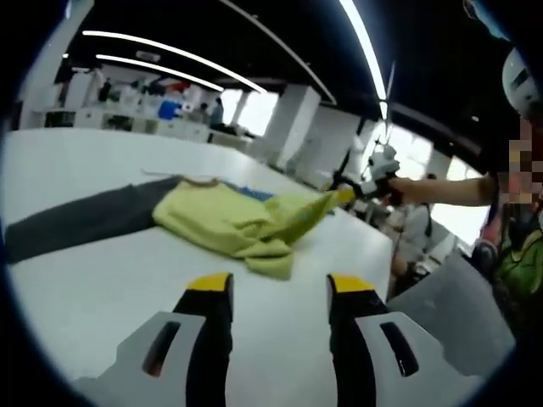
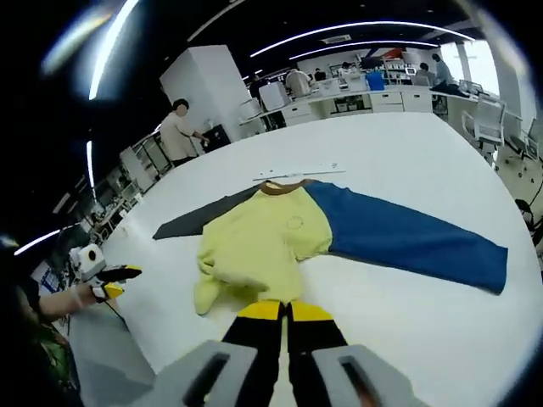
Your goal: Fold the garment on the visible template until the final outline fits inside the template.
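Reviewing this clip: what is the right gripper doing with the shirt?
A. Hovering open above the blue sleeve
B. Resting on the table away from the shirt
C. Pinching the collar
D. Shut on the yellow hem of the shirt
D: in the right gripper view, the right gripper has its jaws together on the shirt's yellow bottom edge.

Office behind our white table (image 2: pixel 407 144)

We see a standing person (image 2: pixel 179 133), desks (image 2: pixel 356 95) and ceiling lights (image 1: pixel 178 52).
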Tool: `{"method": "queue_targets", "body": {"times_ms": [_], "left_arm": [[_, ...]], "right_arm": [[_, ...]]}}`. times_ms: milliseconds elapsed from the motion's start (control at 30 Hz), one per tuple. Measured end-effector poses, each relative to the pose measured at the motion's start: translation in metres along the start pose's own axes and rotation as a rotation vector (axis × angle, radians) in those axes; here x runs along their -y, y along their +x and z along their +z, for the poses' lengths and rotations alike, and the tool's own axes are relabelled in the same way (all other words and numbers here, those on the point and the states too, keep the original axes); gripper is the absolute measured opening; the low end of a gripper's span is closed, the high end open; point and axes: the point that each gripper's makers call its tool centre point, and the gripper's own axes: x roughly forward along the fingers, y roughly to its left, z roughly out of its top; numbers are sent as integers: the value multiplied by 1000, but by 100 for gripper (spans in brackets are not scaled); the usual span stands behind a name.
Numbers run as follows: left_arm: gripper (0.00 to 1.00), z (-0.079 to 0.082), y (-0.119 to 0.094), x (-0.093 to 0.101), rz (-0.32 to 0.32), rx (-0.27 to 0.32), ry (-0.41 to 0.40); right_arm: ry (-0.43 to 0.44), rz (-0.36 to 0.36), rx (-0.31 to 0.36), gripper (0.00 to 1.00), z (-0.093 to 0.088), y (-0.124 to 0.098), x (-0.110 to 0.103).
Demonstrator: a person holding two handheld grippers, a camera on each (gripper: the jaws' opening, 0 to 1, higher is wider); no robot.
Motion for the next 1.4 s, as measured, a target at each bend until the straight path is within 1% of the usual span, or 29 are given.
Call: {"method": "queue_targets", "body": {"times_ms": [67,167,233,367,500,633,667,733,767,800,833,933,1000,1133,1167,1200,1267,1400], "left_arm": [[40,0,2,1,-5,-2,0],[40,0,5,2,-11,-6,-1],[40,-1,9,3,-14,-12,2],[39,-2,15,4,-22,-18,-3],[38,-6,25,4,-28,-38,-9],[36,-13,41,6,-41,-70,-11],[36,-17,47,5,-40,-86,-16],[35,-23,54,5,-43,-110,-3],[34,-29,59,5,-37,-137,-8],[33,-32,62,5,-40,-147,-2],[32,-34,65,5,-35,-154,-3],[30,-45,76,-2,4,-190,-46],[30,-45,83,-3,5,-181,-65],[29,-49,92,-7,24,-198,-95],[28,-49,94,-7,26,-194,-108],[27,-52,96,-9,40,-200,-155],[25,-53,99,-11,41,-198,-158],[23,-53,104,-12,40,-190,-204]], "right_arm": [[28,-1,-12,0,-12,-6,3],[23,-17,-42,0,-30,-13,6],[39,-15,-56,0,-45,-19,7],[54,-19,-77,0,-66,-27,11],[57,-36,-110,0,-86,-30,20],[76,-39,-119,0,-94,-29,26],[80,-44,-124,0,-96,-29,28],[84,-45,-126,0,-96,-29,28],[91,-44,-127,0,-96,-29,28],[91,-44,-126,0,-96,-29,27],[87,-42,-127,0,-95,-29,27],[87,-40,-129,0,-95,-28,27],[93,-39,-126,0,-95,-28,27],[101,-38,-125,0,-96,-28,27],[103,-37,-126,0,-97,-28,26],[103,-36,-126,0,-97,-29,26],[102,-35,-129,0,-98,-29,26],[107,-35,-125,0,-98,-30,26]]}}
